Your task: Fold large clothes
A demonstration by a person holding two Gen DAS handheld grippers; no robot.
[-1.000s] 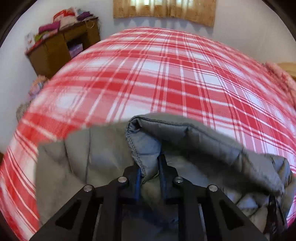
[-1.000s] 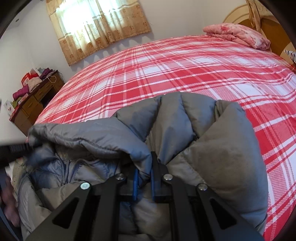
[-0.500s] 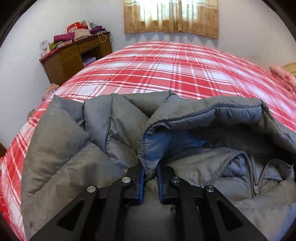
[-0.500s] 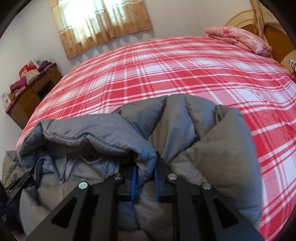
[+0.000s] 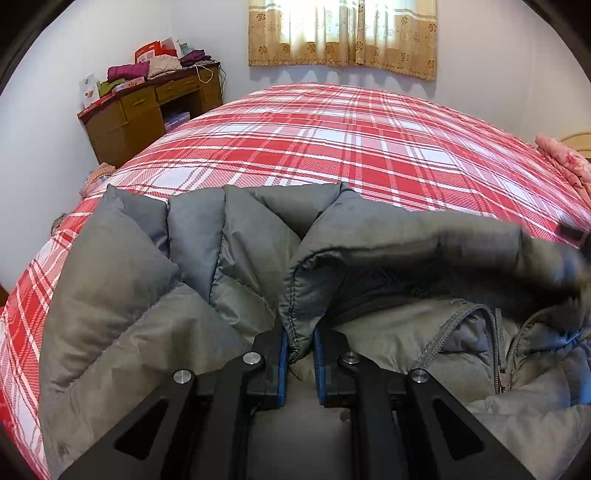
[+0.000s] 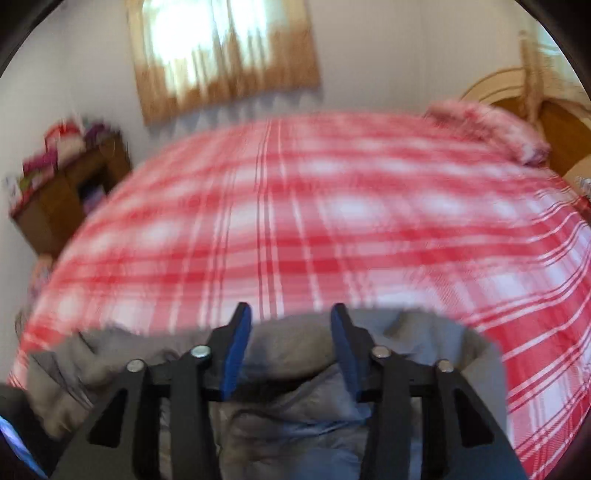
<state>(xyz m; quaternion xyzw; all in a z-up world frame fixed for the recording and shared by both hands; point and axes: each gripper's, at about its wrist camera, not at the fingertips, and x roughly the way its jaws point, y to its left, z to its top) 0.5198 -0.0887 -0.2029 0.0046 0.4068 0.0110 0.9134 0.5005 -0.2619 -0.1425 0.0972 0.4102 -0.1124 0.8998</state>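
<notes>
A grey quilted puffer jacket (image 5: 155, 295) lies bunched at the near edge of the bed. My left gripper (image 5: 298, 343) is shut on a folded stitched edge of the jacket near its collar. The zipper (image 5: 496, 343) shows to the right. In the blurred right wrist view, my right gripper (image 6: 290, 325) is open and empty, its blue-padded fingers (image 6: 236, 343) held just above the jacket (image 6: 295, 413).
The bed wears a red and white plaid cover (image 5: 351, 147). A wooden desk (image 5: 147, 110) piled with clothes stands at the far left by the wall. A pink pillow (image 6: 491, 129) and a wooden headboard (image 6: 561, 136) are at the right. A curtained window (image 5: 343, 33) is behind.
My right gripper has opened and let go of the jacket, lifting with fast motion. My left gripper keeps its hold; the jacket has settled flatter on the bed.
</notes>
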